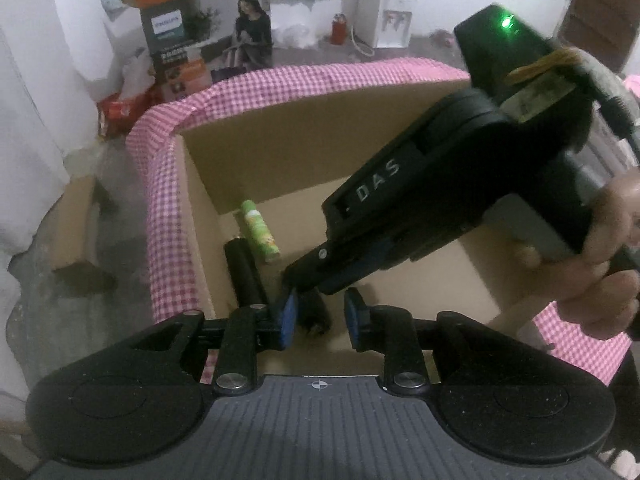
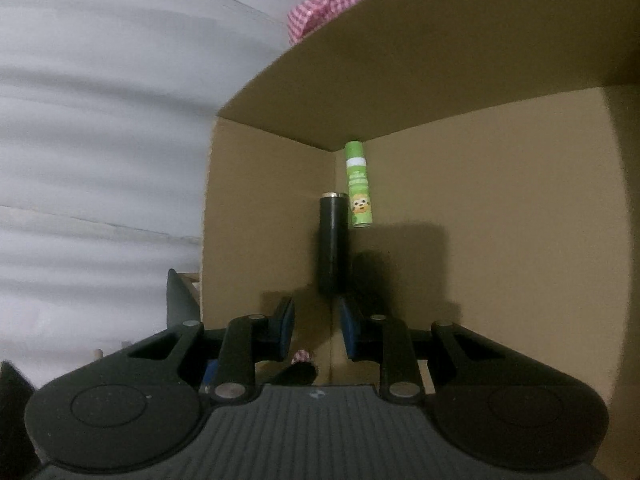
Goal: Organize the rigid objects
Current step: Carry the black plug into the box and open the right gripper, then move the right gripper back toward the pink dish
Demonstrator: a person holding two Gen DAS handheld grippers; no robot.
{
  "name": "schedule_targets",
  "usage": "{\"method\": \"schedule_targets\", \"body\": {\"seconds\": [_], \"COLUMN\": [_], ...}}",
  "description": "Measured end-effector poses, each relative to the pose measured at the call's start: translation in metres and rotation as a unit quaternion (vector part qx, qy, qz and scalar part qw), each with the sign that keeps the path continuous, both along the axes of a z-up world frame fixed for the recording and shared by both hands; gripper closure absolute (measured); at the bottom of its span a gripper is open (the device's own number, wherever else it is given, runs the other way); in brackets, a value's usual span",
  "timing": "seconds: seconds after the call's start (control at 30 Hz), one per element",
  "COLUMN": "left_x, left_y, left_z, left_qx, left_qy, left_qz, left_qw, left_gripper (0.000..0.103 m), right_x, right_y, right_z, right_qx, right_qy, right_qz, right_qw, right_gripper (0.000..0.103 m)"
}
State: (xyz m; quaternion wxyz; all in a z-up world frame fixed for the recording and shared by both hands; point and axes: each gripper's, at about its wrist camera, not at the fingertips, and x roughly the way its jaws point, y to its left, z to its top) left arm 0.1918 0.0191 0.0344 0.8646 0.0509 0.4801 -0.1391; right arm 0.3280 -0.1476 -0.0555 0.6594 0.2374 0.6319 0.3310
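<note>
Green cylindrical tube with a cartoon label (image 1: 259, 236) lies on the floor of the open brown cardboard box (image 1: 280, 140), in the far corner, right beside a black cylinder (image 1: 245, 276). Pink checked cloth (image 1: 168, 200) drapes the box rim. The right gripper (image 2: 316, 320), gripped by a hand (image 1: 600, 264), dips into the box, jaws nearly together and empty. The left gripper (image 1: 320, 314) hovers over the near edge, pads slightly apart, clamping nothing.

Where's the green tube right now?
The green tube lies on the cardboard box floor near its far left corner in the left wrist view, right beside the black cylinder.
</note>
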Motion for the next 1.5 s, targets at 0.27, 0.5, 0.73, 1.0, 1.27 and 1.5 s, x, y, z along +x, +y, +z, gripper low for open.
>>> {"method": "schedule_targets", "body": {"seconds": [0.27,0.5,0.73,1.0,1.27,1.5], "left_x": [-0.020,-0.062,-0.104,-0.127,-0.135,-0.125], "left_y": [0.009,0.008,0.001,-0.020,-0.053,-0.060], "left_z": [0.019,0.041,0.048,0.011,-0.045,-0.072], "left_qx": [-0.031,-0.059,-0.082,-0.090,-0.053,-0.038], "left_qy": [-0.036,-0.081,-0.102,-0.058,-0.003,0.028], "left_qz": [0.013,0.004,-0.023,-0.047,-0.089,-0.091], "left_qw": [0.9988,0.9949,0.9911,0.9932,0.9946,0.9948], "left_gripper": [0.068,0.066,0.055,0.041,0.031,0.031], "right_x": [-0.021,-0.064,-0.140,-0.221,-0.260,-0.261], "right_y": [-0.003,-0.041,-0.091,-0.141,-0.148,-0.140], "right_z": [0.023,0.071,0.108,0.100,0.030,-0.018], "right_qx": [0.016,0.036,0.059,0.051,0.002,0.021], "right_qy": [-0.037,-0.118,-0.175,-0.205,-0.179,-0.095], "right_qz": [0.002,-0.030,-0.066,-0.104,-0.134,-0.137], "right_qw": [0.999,0.992,0.981,0.972,0.975,0.986], "right_gripper": [0.074,0.056,0.054,0.051,0.051,0.051]}}
